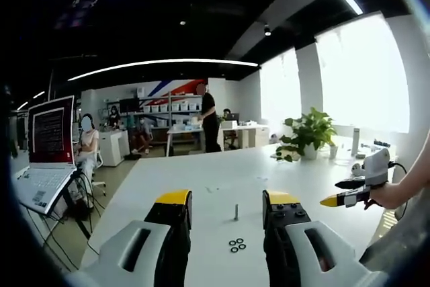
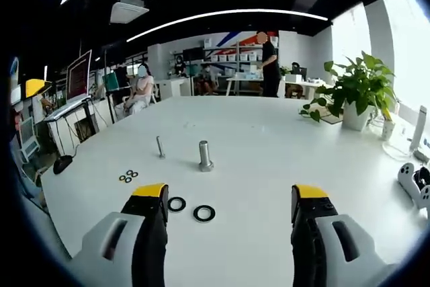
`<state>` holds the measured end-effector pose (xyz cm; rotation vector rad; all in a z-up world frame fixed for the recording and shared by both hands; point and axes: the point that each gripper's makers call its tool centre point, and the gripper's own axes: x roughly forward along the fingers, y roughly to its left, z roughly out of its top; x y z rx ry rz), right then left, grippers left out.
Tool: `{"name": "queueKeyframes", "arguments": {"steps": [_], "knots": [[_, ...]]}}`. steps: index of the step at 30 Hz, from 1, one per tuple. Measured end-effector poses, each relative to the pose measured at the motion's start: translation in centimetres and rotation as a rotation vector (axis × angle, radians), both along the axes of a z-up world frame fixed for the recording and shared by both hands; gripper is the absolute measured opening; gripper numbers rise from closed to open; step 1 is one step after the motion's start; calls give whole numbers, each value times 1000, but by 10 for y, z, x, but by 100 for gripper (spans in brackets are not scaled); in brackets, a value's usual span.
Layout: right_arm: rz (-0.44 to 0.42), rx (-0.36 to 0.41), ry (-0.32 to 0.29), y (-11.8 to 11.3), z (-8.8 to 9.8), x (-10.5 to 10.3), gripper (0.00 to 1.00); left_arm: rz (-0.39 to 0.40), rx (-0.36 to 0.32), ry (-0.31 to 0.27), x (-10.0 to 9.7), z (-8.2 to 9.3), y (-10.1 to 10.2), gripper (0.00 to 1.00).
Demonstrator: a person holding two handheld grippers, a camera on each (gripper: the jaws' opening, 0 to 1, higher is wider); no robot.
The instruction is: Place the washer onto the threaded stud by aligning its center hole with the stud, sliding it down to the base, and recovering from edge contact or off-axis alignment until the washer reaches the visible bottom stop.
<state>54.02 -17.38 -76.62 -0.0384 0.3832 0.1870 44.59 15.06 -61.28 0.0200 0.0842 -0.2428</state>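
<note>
Right gripper (image 2: pixel 228 199) jaws apart, empty. Washer (image 2: pixel 204 214) flat on table (image 2: pixel 282 146), 6 o'clock of stud (image 2: pixel 205 155). Left gripper (image 1: pixel 227 206) jaws apart, empty. Risk: thin washer slips when pinched; hole possibly catches thread off-axis.

A big white table (image 2: pixel 282 146) fills the room's middle. A green plant (image 2: pixel 356 85) in a white pot stands on it near the bright windows (image 1: pixel 363 72). Beside the plant stands a small white cup (image 2: pixel 387 129). At the table's edge lie white game controllers (image 2: pixel 415 183). An open laptop (image 1: pixel 50 146) sits on a stand off to the side. A person in black (image 1: pixel 209 122) stands far back by the shelves (image 1: pixel 168 109). Another person (image 1: pixel 87 142) sits on a chair near the laptop. Long lights (image 1: pixel 161 64) glow on the dark ceiling.
</note>
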Motion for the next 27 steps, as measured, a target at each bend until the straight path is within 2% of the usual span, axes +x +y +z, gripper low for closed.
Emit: {"name": "queueKeyframes", "arguments": {"steps": [9, 27], "knots": [[42, -8, 12, 15, -13, 3, 73, 2, 7, -2, -1, 2, 1, 41], [65, 0, 43, 26, -38, 2, 67, -4, 8, 10, 3, -5, -5, 41]]}}
